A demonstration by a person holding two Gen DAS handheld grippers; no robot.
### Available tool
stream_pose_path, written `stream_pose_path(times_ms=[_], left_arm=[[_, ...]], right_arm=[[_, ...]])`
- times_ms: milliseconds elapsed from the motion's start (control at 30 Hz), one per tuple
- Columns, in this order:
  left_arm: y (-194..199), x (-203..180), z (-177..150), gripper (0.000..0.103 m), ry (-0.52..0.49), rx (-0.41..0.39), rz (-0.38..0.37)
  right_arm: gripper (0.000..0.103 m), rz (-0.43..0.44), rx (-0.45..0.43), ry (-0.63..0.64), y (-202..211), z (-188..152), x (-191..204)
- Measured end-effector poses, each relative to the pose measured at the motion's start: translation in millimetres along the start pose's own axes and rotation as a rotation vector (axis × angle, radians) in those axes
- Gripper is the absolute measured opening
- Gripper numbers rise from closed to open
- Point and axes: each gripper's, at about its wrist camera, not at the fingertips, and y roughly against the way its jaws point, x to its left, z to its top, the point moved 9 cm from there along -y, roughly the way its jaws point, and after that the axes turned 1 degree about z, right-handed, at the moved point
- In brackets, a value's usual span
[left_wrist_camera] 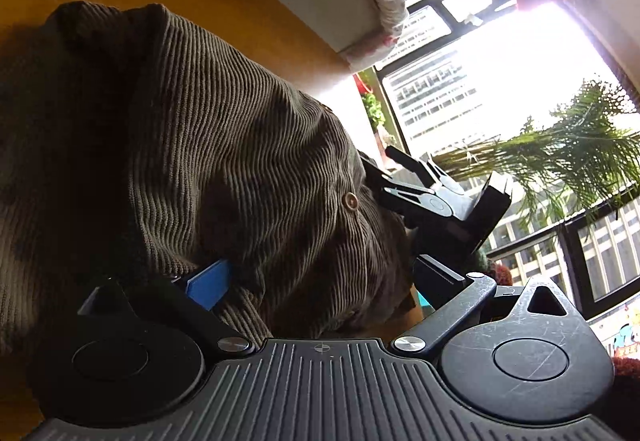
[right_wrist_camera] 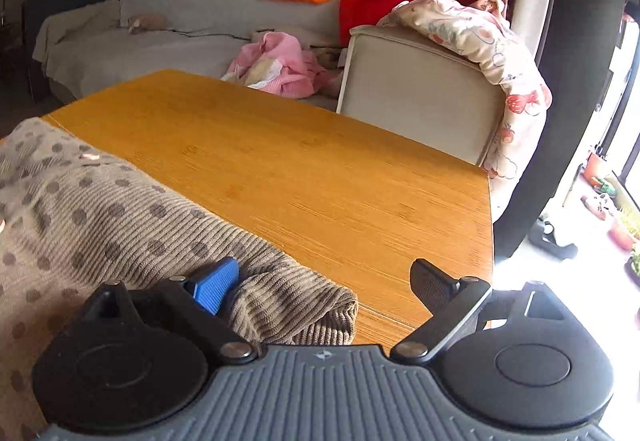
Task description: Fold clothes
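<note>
My left gripper (left_wrist_camera: 324, 277) jaws spread wide, brown corduroy garment (left_wrist_camera: 224, 145) bunched between them, not pinched. My right gripper (right_wrist_camera: 324, 287) also wide apart; blue pad (right_wrist_camera: 214, 287) against the garment's folded end (right_wrist_camera: 296, 305), black pad over bare wood. Garment lies on the wooden table (right_wrist_camera: 320, 177). Beyond: chair (right_wrist_camera: 416, 97) draped with floral cloth (right_wrist_camera: 480, 37), then sofa (right_wrist_camera: 168, 25).

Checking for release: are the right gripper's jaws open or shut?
Open: right gripper fingers stand wide apart, corduroy garment lying loose between them.
</note>
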Motion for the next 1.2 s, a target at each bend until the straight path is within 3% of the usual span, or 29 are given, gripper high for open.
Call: stream_pose_path(times_ms=[167,333,467,533,667,733,800,867,967,1100,1200], left_arm=[[-24.6,18.0,78.1,0.1,-0.126,-0.072,0.192],[-49.1,32.2,150.0,0.099,-0.06,-0.131,0.173],[-50.1,24.4,177.3,0.099,-0.095,-0.171,0.212],[-33.7,12.6,169.6,0.099,-0.098,-0.19,0.172],[-4.1,-17.8,142.7,0.101,-0.09,-0.213,0.034],[-4.8,-25.4,118.1,0.102,-0.064,-0.191,-0.04],[-7.1,-31.0,94.1,0.102,-0.039,-0.167,-0.104],[-23.9,-21.3,73.8,0.102,-0.02,-0.126,-0.09],[-40.7,-7.0,61.8,0.102,-0.037,-0.104,-0.05],[-47.2,-0.2,72.5,0.102,-0.046,-0.101,-0.027],[-53.7,4.7,89.0,0.102,-0.049,-0.099,-0.009]], right_arm=[[0.095,-0.069,0.001,-0.021,2.6,-6.3,-18.5],[0.096,-0.075,0.017,-0.038,17.0,-16.1,-11.7],[0.096,0.013,0.016,-0.005,36.6,-23.8,33.7],[0.097,0.078,0.013,0.014,46.6,-24.6,56.2],[0.103,0.3,-0.06,-0.024,76.9,-1.0,78.4],[0.103,0.294,-0.121,-0.056,82.9,20.8,67.3],[0.103,0.216,-0.166,-0.07,73.2,45.2,48.6],[0.103,0.142,-0.177,-0.076,52.6,64.1,36.8],[0.103,0.147,-0.135,-0.078,10.4,80.2,38.7],[0.103,0.045,-0.031,0.075,-46.3,68.1,58.6],[0.103,0.047,-0.034,0.089,-55.8,61.1,57.4]])
